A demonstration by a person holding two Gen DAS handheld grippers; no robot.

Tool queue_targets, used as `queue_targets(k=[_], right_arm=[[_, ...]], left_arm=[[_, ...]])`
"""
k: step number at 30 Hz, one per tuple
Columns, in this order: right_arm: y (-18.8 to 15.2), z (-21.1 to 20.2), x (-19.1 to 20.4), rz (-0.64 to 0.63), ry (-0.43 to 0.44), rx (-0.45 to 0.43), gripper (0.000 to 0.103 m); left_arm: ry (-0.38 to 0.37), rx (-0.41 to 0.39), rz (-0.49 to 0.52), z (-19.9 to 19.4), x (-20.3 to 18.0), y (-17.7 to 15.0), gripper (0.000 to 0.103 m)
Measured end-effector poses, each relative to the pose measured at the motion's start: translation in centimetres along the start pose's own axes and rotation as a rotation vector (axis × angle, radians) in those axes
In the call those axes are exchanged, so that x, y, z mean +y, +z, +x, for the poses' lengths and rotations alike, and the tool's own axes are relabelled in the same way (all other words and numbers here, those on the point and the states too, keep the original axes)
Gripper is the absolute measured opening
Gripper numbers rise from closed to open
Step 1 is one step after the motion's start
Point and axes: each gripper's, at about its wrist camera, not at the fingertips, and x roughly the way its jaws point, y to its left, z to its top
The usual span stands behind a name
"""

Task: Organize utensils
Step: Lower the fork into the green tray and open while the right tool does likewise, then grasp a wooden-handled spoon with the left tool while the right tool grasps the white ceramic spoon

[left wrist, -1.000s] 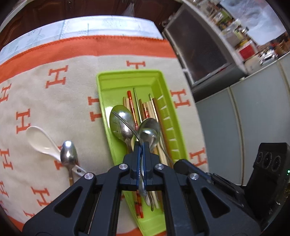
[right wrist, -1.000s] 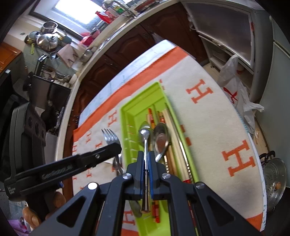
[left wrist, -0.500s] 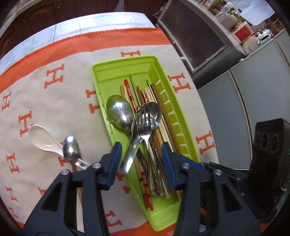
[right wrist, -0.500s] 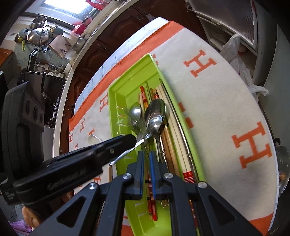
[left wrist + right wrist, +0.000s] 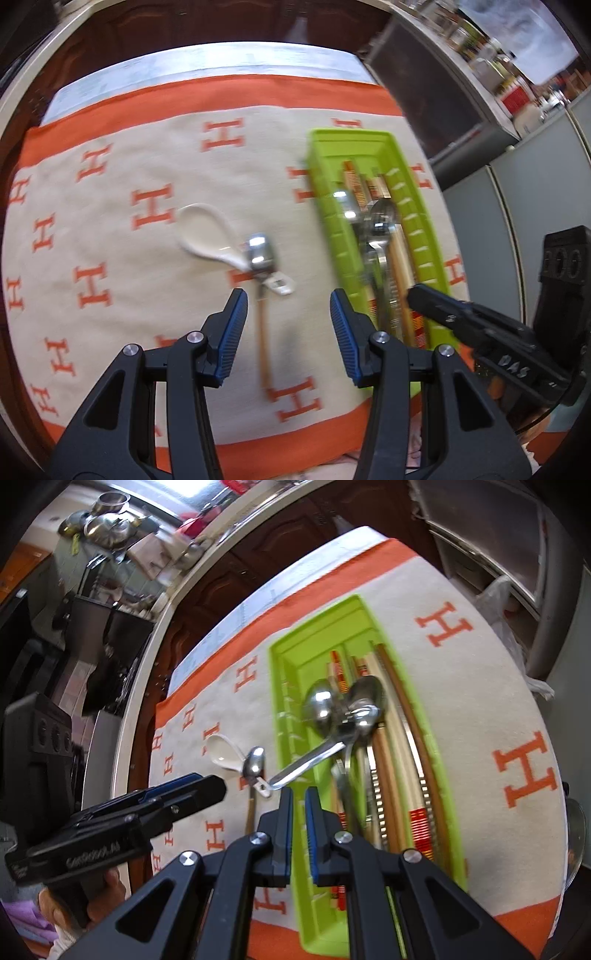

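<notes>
Half a second ago our left gripper [image 5: 288,332] hung spread over the green tray [image 5: 336,236]; since then we have swung it off to the tray's left, and it now hovers wide open and empty above the cloth [image 5: 122,236]. Our right gripper [image 5: 298,834] has let its spoon go: its blue pads stand a narrow slit apart with nothing between them, over the tray's near left rim.

Straight ahead of the left gripper, just left of the tray, lies the wooden-handled spoon [image 5: 261,254]. Its steel bowl points away from us and its handle runs back between our open fingers. The white ceramic spoon [image 5: 207,236] lies farther left of the tray, and its handle end touches or passes under the steel bowl; we cannot tell which through the blur.

Inside the tray, chopsticks [image 5: 391,775] lie lengthwise along the right side, with steel spoons [image 5: 347,705] and a fork piled on them; one spoon's handle juts over the tray's left rim.

We judge the wooden-handled spoon light and stiff, its polished bowl slippery, so the wooden handle near its middle is the place to pinch. The ceramic spoon looks smooth, heavier and chippable. We would take it by the handle and set it down gently, and lifting its neighbour may nudge it.
</notes>
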Motion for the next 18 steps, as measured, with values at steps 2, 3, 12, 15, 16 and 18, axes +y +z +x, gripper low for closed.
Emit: queue_targets(k=[2,3,12,15,16,18], right_arm=[[-0.1,0.2,1.0,-0.029,0.005,0.009,0.008],[-0.1,0.3,1.3,-0.04,0.008,0.013,0.008],[-0.4,2.1,4.3,-0.096,0.02,0.046,0.008],[-0.3,2.9,4.7,-0.101,0.012,0.059,0.008],[-0.3,3.1,4.8,-0.102,0.01,0.063,0.008],[-0.2,3.5,4.9,-0.102,0.006,0.067,0.008]], left_arm=[[0.013,0.005,-0.017,0.2,1.2,-0.4,0.043],[0.018,0.015,-0.023,0.5,1.9,-0.7,0.043],[0.024,0.108,-0.039,5.4,3.3,-2.1,0.043],[0.022,0.134,-0.027,6.7,3.0,-2.4,0.043],[0.022,0.14,-0.021,7.1,2.8,-2.4,0.043],[0.023,0.15,-0.006,7.7,2.5,-2.5,0.043]])
